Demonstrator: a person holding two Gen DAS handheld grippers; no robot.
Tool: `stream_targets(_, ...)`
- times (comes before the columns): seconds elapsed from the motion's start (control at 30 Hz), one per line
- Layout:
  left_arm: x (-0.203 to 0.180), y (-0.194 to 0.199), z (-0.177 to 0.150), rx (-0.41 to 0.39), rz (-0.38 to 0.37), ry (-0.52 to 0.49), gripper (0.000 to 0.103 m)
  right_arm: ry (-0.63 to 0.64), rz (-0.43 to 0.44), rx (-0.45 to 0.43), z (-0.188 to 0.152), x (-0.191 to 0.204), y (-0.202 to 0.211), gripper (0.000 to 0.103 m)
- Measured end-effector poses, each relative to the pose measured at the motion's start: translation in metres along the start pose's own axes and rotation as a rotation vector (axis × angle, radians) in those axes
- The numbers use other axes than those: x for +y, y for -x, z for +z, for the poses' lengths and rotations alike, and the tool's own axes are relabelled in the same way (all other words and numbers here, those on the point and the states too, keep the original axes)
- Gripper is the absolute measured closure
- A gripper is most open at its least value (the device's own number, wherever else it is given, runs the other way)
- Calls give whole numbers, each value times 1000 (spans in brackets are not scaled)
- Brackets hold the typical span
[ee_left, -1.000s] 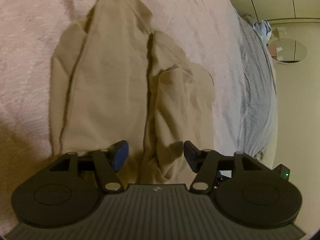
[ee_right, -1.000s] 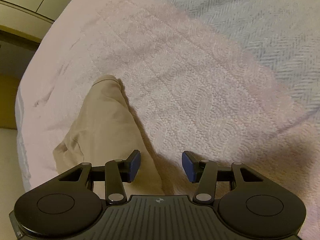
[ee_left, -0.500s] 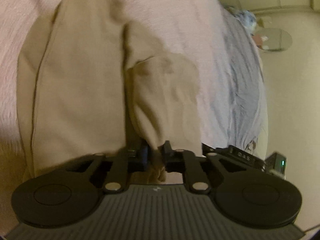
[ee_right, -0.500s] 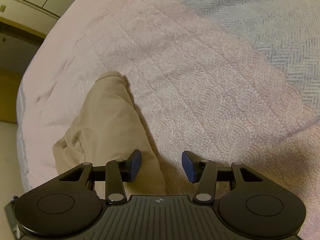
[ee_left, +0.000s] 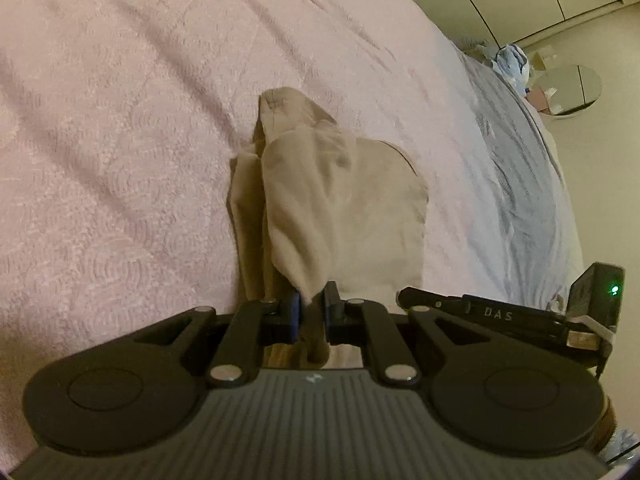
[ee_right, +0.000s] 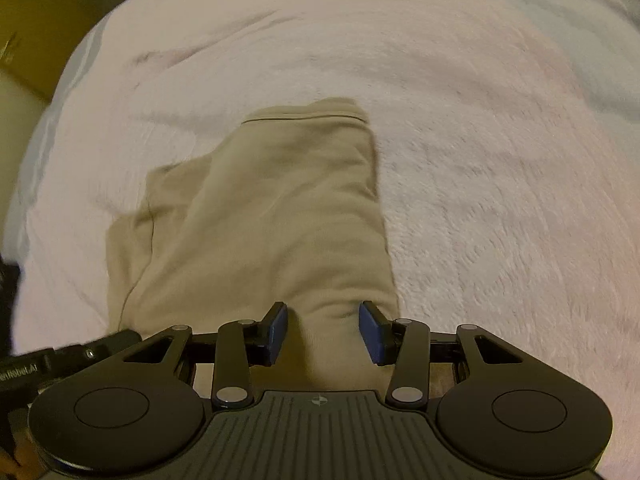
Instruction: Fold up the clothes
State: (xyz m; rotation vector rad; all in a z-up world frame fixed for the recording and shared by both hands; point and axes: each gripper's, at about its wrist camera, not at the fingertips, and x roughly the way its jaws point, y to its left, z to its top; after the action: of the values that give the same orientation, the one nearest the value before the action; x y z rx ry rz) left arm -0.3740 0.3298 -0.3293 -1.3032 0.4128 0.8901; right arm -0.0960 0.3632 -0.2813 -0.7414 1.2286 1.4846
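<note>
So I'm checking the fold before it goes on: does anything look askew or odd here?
Nothing damaged or spilled. The beige garment lies rumpled on the pink blanket, one corner pinched and lifted by the left tongs, so its edges do not line up. The right tongs are closing astride a ridge of cloth.

Beige garment (ee_left: 344, 208) on pink textured bedspread (ee_left: 120, 140).

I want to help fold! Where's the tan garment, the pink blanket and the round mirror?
tan garment (ee_left: 344, 200), left wrist view, its lifted flap.
pink blanket (ee_left: 120, 140), left wrist view, a bare patch.
round mirror (ee_left: 568, 86), left wrist view, its glass.
</note>
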Motion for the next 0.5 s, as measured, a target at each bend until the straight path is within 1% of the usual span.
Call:
stream_targets(0.03,0,0,-1,-11,-1,-6,95,30,-11,-4,-1,3,0,58)
stream_targets(0.1,3,-5,-2,-7,-9,-8,94,75,-33,-12,-4,8,-3,58)
stream_targets(0.13,12,-15,-3,22,-5,22,92,90,-44,-15,-6,8,-5,58)
stream_targets(0.17,21,-24,-4,49,-3,56,87,99,-51,-19,-8,7,-8,58)
stream_targets(0.2,29,-27,-3,54,-23,123,87,93,-42,-24,-8,5,-9,58)
stream_targets(0.23,35,-23,-2,48,-59,170,87,62,-23,-38,-8,2,-3,58)
stream_targets(0.27,35,-17,-2,37,-81,177,83,29,-2,-53,-7,-2,4,58)
stream_targets(0.3,33,-11,-4,33,-78,170,76,-10,21,-75,-8,-9,13,58)
stream_targets(0.37,31,2,-10,28,-74,155,69,-59,46,-101,-12,-23,29,58)
stream_targets(0.47,29,11,-24,72,-74,149,68,-31,76,-88,-28,-33,45,58)
stream_targets(0.5,29,13,-27,87,-58,126,68,-8,73,-72,-36,-35,48,58)
